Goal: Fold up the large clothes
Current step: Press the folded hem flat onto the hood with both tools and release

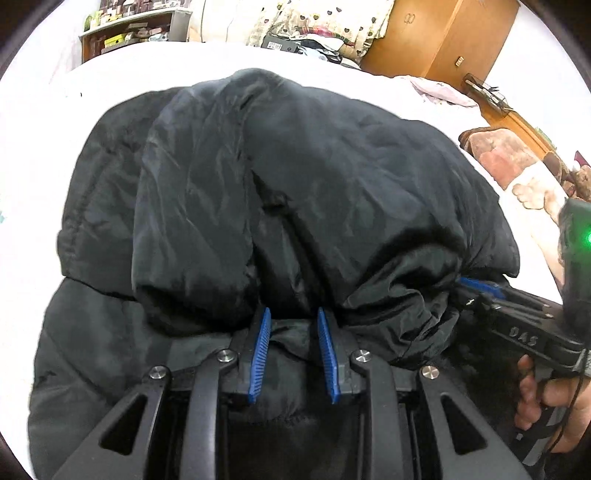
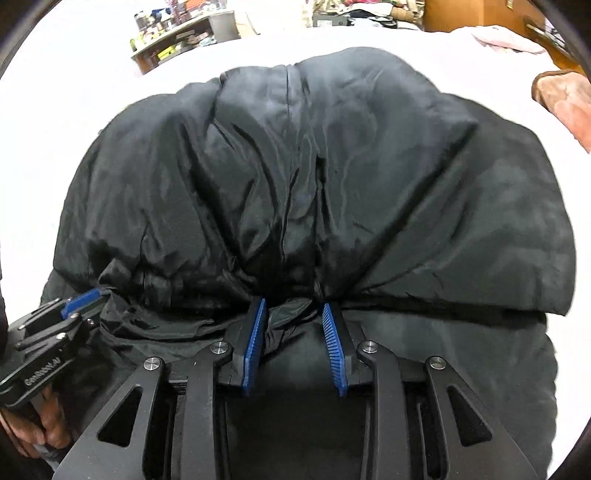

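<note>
A big black padded jacket [image 1: 280, 192] lies on a white bed, its upper layer folded over toward me; it also fills the right wrist view [image 2: 314, 192]. My left gripper [image 1: 293, 317] has its blue pads apart, with the folded edge of the jacket bunched between and over the tips. My right gripper [image 2: 294, 308] also stands with pads apart, a wad of black fabric between them at the tips. Each gripper shows in the other's view: the right one [image 1: 480, 286] at the jacket's right edge, the left one [image 2: 83, 297] at its left edge.
The white bed sheet [image 1: 122, 77] surrounds the jacket. A wooden wardrobe [image 1: 443, 33] and a wooden bed frame stand at the back right, a cluttered shelf [image 1: 129, 29] at the back left. A brown patterned blanket [image 1: 509, 155] lies at the right.
</note>
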`<state>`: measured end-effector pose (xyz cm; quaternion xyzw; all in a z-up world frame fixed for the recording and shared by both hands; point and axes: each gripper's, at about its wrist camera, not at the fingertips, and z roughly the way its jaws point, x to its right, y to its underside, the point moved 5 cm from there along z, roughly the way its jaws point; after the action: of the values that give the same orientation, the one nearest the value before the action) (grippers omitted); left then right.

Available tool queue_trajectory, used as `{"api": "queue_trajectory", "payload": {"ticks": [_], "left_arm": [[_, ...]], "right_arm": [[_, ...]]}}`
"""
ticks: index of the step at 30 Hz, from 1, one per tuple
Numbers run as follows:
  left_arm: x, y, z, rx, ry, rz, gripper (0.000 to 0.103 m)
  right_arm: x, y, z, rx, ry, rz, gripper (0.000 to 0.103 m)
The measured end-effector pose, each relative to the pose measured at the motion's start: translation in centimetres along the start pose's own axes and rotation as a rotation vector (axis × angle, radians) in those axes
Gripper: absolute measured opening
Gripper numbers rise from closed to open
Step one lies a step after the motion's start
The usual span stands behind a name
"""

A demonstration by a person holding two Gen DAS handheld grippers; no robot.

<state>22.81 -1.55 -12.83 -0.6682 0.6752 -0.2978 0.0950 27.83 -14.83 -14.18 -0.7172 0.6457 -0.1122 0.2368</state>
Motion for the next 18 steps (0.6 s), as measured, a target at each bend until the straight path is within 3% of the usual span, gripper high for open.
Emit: {"api": "queue_trajectory", "payload": {"ticks": [4, 7, 11, 13, 18], "left_arm": [[0.3, -0.2, -4.0, 0.075, 0.059, -0.005, 0.028], [1.5, 0.0, -4.3, 0.091, 0.102, 0.006, 0.028], [1.6, 1.6, 0.2, 0.0, 0.069, 0.019, 0.028], [1.4, 1.8, 0.9, 0.001, 0.078, 0.006, 0.028], [1.2, 1.7, 1.3, 0.017, 0.071, 0.014, 0.028]], "right_arm": [[-1.4, -0.1, -4.5, 0.108, -0.036, -0.003, 0.031], [-3.3, 0.2, -6.2, 0.162, -0.087, -0.017, 0.031], [-5.0, 1.1, -2.6, 0.082, -0.087, -0.059, 0.031], [-4.5, 2.1, 0.0, 0.027, -0.057, -0.059, 0.026], [-4.8, 1.7, 1.0, 0.029, -0.057, -0.06, 0.026]]}}
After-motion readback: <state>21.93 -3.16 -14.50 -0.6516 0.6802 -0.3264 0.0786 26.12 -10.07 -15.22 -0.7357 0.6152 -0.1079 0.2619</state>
